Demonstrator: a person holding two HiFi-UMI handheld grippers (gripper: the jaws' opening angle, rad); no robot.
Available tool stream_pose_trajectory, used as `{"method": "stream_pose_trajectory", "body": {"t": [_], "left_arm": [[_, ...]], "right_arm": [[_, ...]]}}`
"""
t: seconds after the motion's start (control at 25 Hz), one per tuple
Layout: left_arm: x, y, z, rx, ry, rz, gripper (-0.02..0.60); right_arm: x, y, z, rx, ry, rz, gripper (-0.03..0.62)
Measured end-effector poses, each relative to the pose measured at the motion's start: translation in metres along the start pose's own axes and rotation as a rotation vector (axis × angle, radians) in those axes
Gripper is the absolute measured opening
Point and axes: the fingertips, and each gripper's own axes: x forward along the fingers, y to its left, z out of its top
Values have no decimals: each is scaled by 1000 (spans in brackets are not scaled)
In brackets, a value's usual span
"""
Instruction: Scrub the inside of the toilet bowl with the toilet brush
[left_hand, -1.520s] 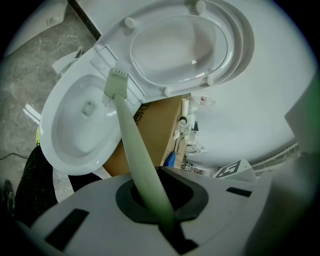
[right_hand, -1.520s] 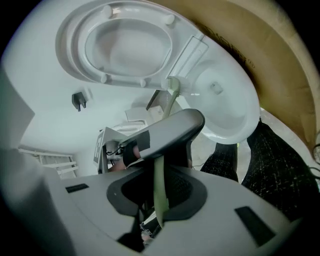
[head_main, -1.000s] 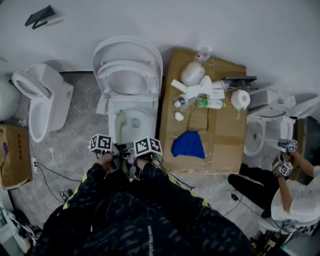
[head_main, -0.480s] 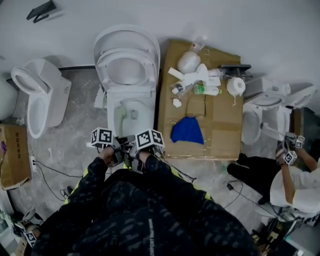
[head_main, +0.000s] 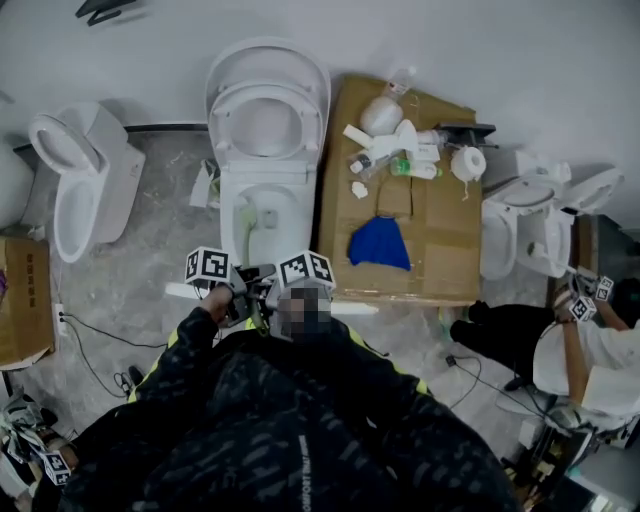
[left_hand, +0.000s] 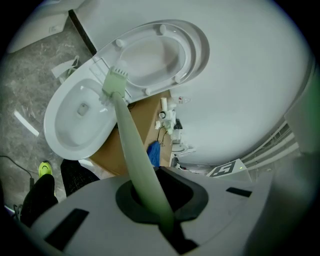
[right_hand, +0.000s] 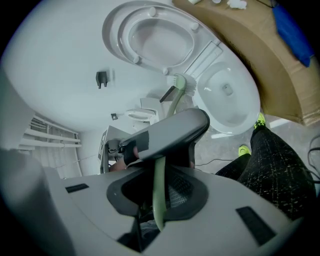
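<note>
Brush handle: the toilet brush (left_hand: 131, 150) is running down into the left claw (left_hand: 161, 212), where its lower end is dropping out of sight.
Right gripper view: the left claw's body is covering the middle of the handle. Only the bristle end and a thin stretch inside the right claw (right_hand: 158, 210) are showing.
Head view: the jaws of both claws are lying under the claws' own bodies and a blur patch.
Cardboard box (head_main: 440, 245): the bottles (head_main: 412, 169) on it are showing too small to identify.
Second person (head_main: 590, 355): the right edge is cutting them off.
</note>
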Motion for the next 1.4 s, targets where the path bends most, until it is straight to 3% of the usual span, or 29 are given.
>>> {"method": "stream_pose_trajectory", "body": {"t": [0.6,0.88,1.4], "left_arm": [[-48,10,-98,64,51,-40,11],[-40,17,-146,61,89,-66,11],[-4,-13,-167,91,94,-57,11]], "right_arm": [[24,-3,-105,-80,-2,4,61],[16,-26,-144,-82,-9,-23,61],[-33,-33,-151,-77,-18,49,61]]}}
